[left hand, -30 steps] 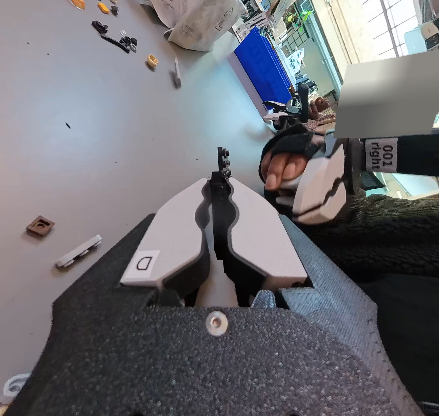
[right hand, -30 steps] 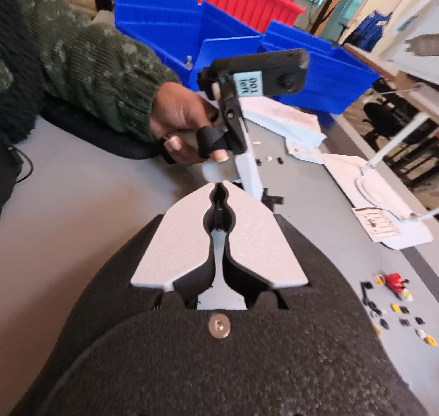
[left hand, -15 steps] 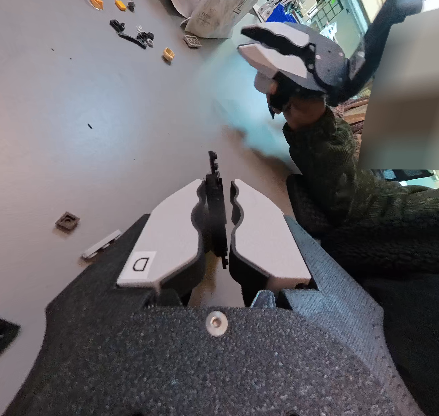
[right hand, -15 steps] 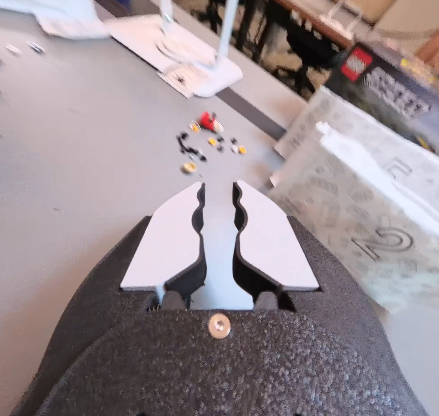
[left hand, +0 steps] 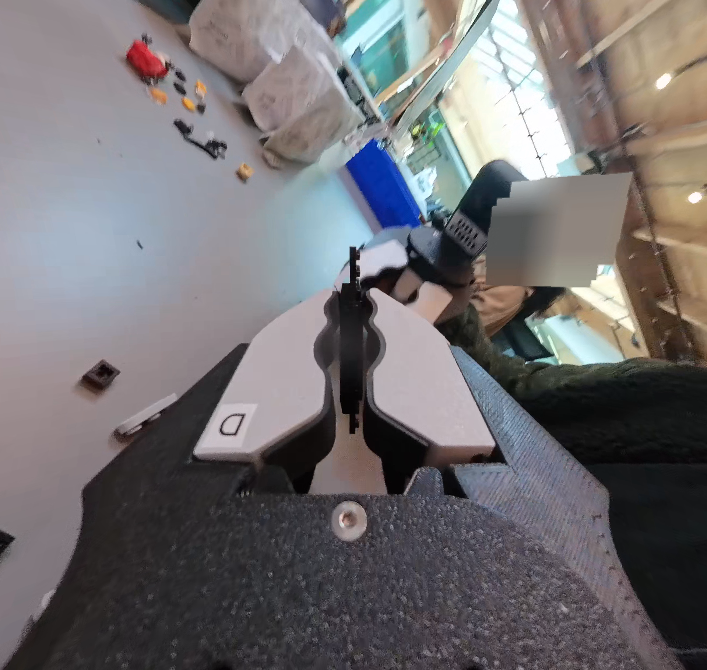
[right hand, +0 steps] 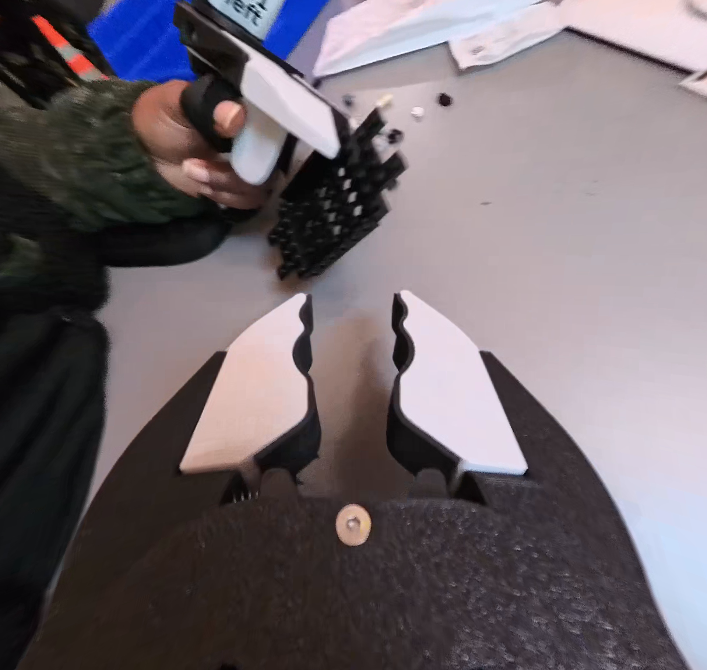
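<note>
My left gripper (left hand: 354,292) is shut on a black studded plate assembly (left hand: 350,345), held edge-on between both pads, its top sticking out past the fingertips. In the right wrist view the left gripper (right hand: 325,142) holds that same black plate (right hand: 336,207) by its upper edge, tilted, low over the grey table (right hand: 535,230). My right gripper (right hand: 352,299) is open with nothing between its pads, a short way in front of the plate's lower corner. It also shows blurred in the left wrist view (left hand: 398,276), just behind the plate.
Small loose pieces lie on the table: a red one (left hand: 145,62), orange and black ones (left hand: 199,139), a tan one (left hand: 245,171), a brown square plate (left hand: 100,374) and a light grey plate (left hand: 145,418). Paper bags (left hand: 275,58), a blue bin (right hand: 134,47) and white booklets (right hand: 421,20) stand at the back. Tip to tip, the grippers are about 7 cm apart.
My right gripper went from shut to open, swung away toward the far parts and came back near the plate. My left pads loosened for a moment, then pressed on the black plate again.
</note>
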`<state>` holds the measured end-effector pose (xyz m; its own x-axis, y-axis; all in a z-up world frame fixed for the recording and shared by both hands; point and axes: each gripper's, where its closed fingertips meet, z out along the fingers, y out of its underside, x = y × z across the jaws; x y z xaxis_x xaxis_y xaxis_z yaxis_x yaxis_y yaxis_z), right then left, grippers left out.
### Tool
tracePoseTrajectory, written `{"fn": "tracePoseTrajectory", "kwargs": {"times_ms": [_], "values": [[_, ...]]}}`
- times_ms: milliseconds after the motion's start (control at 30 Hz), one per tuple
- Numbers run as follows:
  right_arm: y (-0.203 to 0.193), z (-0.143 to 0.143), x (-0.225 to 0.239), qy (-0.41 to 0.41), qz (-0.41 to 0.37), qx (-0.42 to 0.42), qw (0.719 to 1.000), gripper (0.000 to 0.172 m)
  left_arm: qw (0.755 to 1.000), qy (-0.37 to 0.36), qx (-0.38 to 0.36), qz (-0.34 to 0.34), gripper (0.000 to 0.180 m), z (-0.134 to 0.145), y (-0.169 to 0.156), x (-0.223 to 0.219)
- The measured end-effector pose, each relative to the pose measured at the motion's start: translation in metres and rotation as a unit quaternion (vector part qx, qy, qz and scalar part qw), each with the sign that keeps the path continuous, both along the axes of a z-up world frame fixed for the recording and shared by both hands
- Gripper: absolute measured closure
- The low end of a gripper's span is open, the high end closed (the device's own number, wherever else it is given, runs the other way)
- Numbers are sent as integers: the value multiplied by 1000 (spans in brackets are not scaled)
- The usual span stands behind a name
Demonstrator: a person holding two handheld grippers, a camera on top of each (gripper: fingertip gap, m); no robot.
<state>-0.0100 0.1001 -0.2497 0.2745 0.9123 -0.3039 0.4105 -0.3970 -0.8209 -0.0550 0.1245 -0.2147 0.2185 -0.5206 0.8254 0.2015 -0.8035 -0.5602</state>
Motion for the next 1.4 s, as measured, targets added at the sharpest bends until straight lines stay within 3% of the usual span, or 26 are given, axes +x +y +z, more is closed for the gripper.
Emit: {"fn": "tracePoseTrajectory", "kwargs": {"times_ms": [133, 200, 233, 333, 433, 567, 700, 767, 933, 1100, 1400], "values": [[-17, 19, -32, 105, 4, -77, 991, 133, 998, -45, 27, 24, 170, 20, 3, -3], [-20, 29, -40, 147, 7, -106, 983, 146, 997, -67, 39, 26, 169, 28, 1, -3], [-20, 32, -40, 158, 11, -106, 982, 155, 996, -79, 41, 21, 170, 32, 0, -4], [-18, 39, -27, 145, 41, -96, 984, 160, 995, -75, 58, -8, 169, 37, -8, -1], [-29, 31, -5, 55, 116, -79, 989, 160, 992, -9, 90, -89, 163, 28, -26, 9], [-49, 14, 9, -32, 181, -95, 978, 160, 961, 126, 175, -175, 155, 1, -54, 27], [-64, -4, 6, -79, 216, -89, 969, 160, 931, 208, 189, -233, 173, -29, -74, 38], [-54, -10, 6, -94, 190, -58, 975, 161, 935, 225, 175, -211, 173, -33, -68, 36], [-7, 12, -1, -46, 68, 102, 991, 162, 979, 157, 47, -124, 173, -29, -38, 25], [6, 11, -1, -122, 24, 282, 951, 153, 986, 139, -10, -87, 173, -36, -26, 21], [5, -10, -9, -183, 26, 332, 925, 148, 986, 123, -60, -100, 173, -44, -31, 23]]}}
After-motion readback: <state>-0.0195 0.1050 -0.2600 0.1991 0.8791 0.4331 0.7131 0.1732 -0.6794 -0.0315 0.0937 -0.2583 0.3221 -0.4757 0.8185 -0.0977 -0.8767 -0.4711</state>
